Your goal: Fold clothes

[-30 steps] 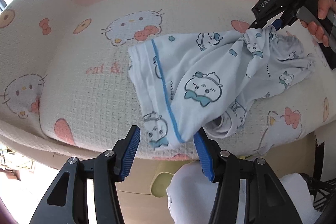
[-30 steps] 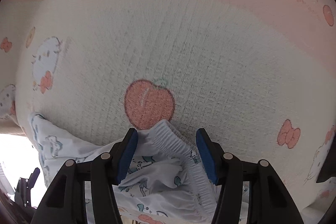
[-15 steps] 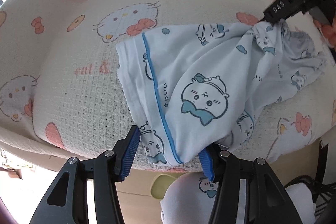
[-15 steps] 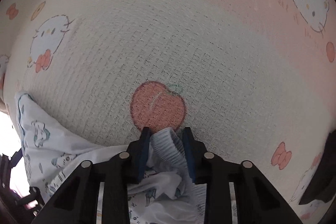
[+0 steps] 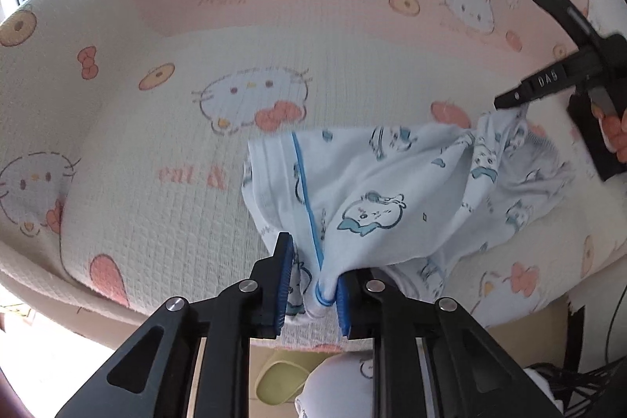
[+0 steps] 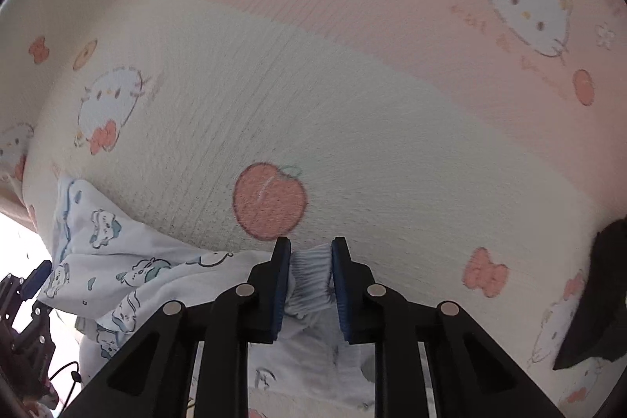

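A pale blue garment (image 5: 384, 190) with cartoon prints and a blue stripe lies crumpled on a bed cover. My left gripper (image 5: 313, 285) is shut on its near hem by the stripe, with a small gap beside the bunched cloth. My right gripper (image 6: 311, 269) is shut on the ribbed waistband (image 6: 311, 275) at the garment's other end. In the left wrist view the right gripper (image 5: 509, 102) pinches the cloth at the far right, held by a hand (image 5: 615, 132). The garment (image 6: 129, 261) trails left in the right wrist view.
The pink and cream cartoon-cat bed cover (image 5: 196, 183) spreads all around. A black object (image 6: 595, 300) lies on the cover at the right. Below the bed edge sit a yellow slipper (image 5: 280, 379), white cloth (image 5: 337, 390) and cables (image 5: 568, 386).
My left gripper has moved forward and shut on the garment's hem. My right gripper went from open to shut on the waistband and has lifted a little.
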Demonstrator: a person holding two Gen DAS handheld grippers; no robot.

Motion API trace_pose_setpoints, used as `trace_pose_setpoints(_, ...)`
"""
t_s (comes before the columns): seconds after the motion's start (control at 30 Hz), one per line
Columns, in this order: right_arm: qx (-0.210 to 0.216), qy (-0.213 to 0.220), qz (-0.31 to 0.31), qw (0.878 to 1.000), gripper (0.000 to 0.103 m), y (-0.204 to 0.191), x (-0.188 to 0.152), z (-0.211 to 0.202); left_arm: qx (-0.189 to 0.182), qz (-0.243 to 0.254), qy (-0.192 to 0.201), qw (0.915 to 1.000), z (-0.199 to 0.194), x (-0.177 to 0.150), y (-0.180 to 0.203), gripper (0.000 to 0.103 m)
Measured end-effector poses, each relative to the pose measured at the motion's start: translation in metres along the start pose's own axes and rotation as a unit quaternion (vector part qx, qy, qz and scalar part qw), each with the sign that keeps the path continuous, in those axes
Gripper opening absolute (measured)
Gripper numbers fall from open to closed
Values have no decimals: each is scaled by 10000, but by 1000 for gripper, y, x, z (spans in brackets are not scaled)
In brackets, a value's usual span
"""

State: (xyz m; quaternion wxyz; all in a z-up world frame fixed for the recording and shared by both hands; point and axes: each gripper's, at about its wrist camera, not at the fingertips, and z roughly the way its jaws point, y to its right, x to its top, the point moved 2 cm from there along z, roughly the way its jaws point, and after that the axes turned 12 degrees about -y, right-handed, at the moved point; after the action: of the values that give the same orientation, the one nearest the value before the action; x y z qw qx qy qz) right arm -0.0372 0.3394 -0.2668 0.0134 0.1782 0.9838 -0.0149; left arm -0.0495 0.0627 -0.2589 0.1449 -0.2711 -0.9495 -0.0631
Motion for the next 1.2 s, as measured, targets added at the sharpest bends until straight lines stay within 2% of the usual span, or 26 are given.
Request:
trace_pose_setpoints(0.2,73,230,365,9990,19,10,-15,-19,15,164,209,9996,-15,22,-1,17)
trace_pose_setpoints(0.27,75,329,474,9983,19,1,3,-29,15,223,254,9994,-18,31,-2,17)
trace_pose_setpoints(0.37,109,468,557,9973,19,11,-1,-56,89,352,355,9987,-23,44,1,17)
trace_pose_setpoints(0.6,252,837,803,9929,19,23,4,-79,265,552,504,9968,-39,76,3,17)
trace_pose_setpoints(0.87,597,906,1063,9884,19,43,3,-100,472,785,624,9938,-53,112,5,17)
trace_pose_setpoints(1.03,776,774,1104,9878,19,50,5,-89,269,829,445,9952,-49,121,4,17)
trace_pose_setpoints(1.13,874,591,1118,9881,19,54,1,-78,-221,564,270,9978,-42,117,2,18)
trace_pose_setpoints(1.17,869,539,1100,9887,19,55,-1,-75,-351,482,178,9981,-38,114,1,20)
trace_pose_setpoints(1.2,857,497,1078,9892,20,55,-3,-73,-484,402,98,9980,-35,111,0,28)
